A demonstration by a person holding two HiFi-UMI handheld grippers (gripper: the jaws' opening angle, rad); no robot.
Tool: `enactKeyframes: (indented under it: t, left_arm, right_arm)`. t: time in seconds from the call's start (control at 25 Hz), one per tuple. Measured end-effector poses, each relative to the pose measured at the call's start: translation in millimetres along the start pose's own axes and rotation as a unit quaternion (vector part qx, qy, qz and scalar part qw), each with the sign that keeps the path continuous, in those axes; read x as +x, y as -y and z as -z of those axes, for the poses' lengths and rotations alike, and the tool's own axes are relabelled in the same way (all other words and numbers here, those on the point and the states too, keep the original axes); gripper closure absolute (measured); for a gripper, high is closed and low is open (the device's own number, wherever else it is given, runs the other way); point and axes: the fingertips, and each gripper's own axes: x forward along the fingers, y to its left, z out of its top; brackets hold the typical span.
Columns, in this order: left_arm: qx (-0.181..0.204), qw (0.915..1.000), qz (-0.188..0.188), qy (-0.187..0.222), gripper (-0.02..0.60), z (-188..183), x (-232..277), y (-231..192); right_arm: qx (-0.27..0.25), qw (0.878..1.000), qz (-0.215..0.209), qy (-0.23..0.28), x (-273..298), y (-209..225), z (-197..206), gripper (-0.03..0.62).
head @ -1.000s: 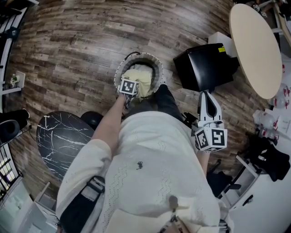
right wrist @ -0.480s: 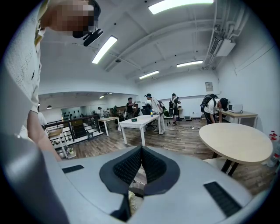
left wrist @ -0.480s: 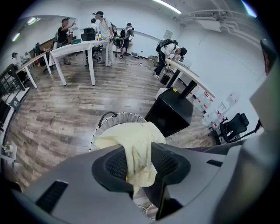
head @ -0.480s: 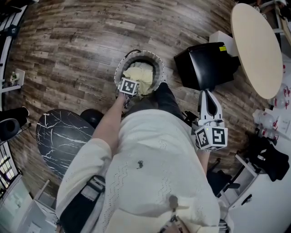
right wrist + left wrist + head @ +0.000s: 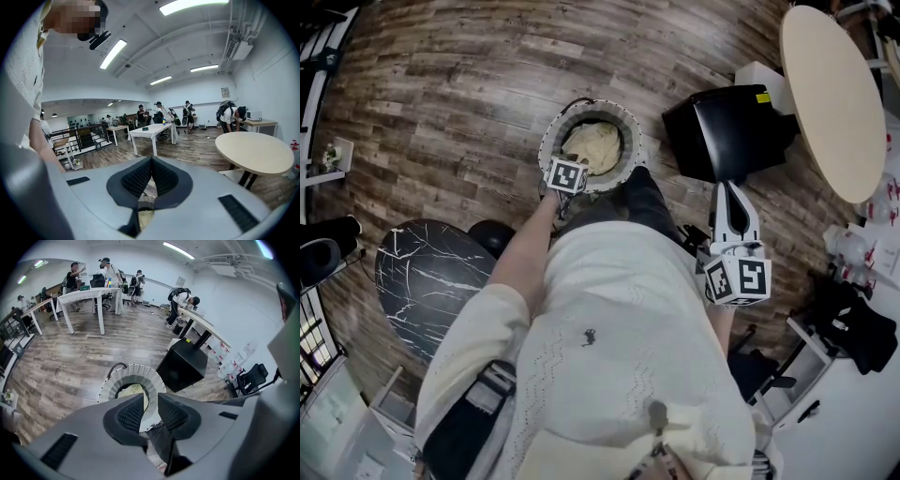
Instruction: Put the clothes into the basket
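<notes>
The clothes [image 5: 592,145] lie inside the basket [image 5: 592,111], which stands on the floor at the person's 12 o'clock. They are a pale yellow, crumpled, soft bundle, sunk below the white woven rim. The left claw [image 5: 151,399] hangs over the rim's 7 o'clock edge and points steeply down, a pose that I judge suits dropping cloth straight into the opening. Its jaws have just been closing; a narrow gap remains, with nothing between them. The right claw [image 5: 151,161], at the basket's 4 o'clock and well apart, is pressed together and empty, seemingly parked out of the way.
</notes>
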Motion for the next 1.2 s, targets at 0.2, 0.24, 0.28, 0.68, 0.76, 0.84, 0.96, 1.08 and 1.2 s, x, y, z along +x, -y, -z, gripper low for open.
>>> enactKeyframes:
  t: [0.2, 0.24, 0.28, 0.68, 0.76, 0.84, 0.96, 1.08, 1.2]
  left_arm:
    - [0.013, 0.9997, -0.01, 0.019, 0.539, -6, -3, 5]
    - [0.015, 0.9995, -0.011, 0.025, 0.543, -8, -4, 7]
    - [0.018, 0.9993, -0.01, 0.032, 0.552, -10, -6, 8]
    - [0.054, 0.9925, 0.009, 0.109, 0.56, -49, -45, 38]
    - [0.059, 0.9897, 0.006, 0.131, 0.56, -60, -55, 44]
    - [0.057, 0.9861, 0.004, 0.156, 0.56, -69, -68, 49]
    - [0.05, 0.9795, 0.0, 0.195, 0.56, -85, -88, 60]
    - [0.048, 0.9735, -0.007, 0.224, 0.56, -99, -106, 76]
    - [0.044, 0.967, -0.012, 0.251, 0.56, -111, -121, 92]
  right_arm:
    - [0.002, 1.0, -0.002, -0.001, -2, 2, 4, 0.585]
    - [0.002, 1.0, -0.003, -0.001, -2, 2, 5, 0.585]
    - [0.003, 1.0, -0.004, -0.001, -2, 1, 6, 0.585]
    - [0.003, 0.999, -0.044, -0.004, 12, -8, -2, 0.585]
    - [-0.001, 0.998, -0.058, -0.006, 18, -9, -3, 0.585]
    - [-0.006, 0.997, -0.074, -0.012, 22, -13, -3, 0.585]
    - [-0.015, 0.995, -0.102, -0.016, 29, -16, -5, 0.585]
    - [-0.022, 0.991, -0.128, -0.017, 35, -12, -10, 0.585]
    - [-0.03, 0.987, -0.154, -0.02, 42, -9, -14, 0.585]
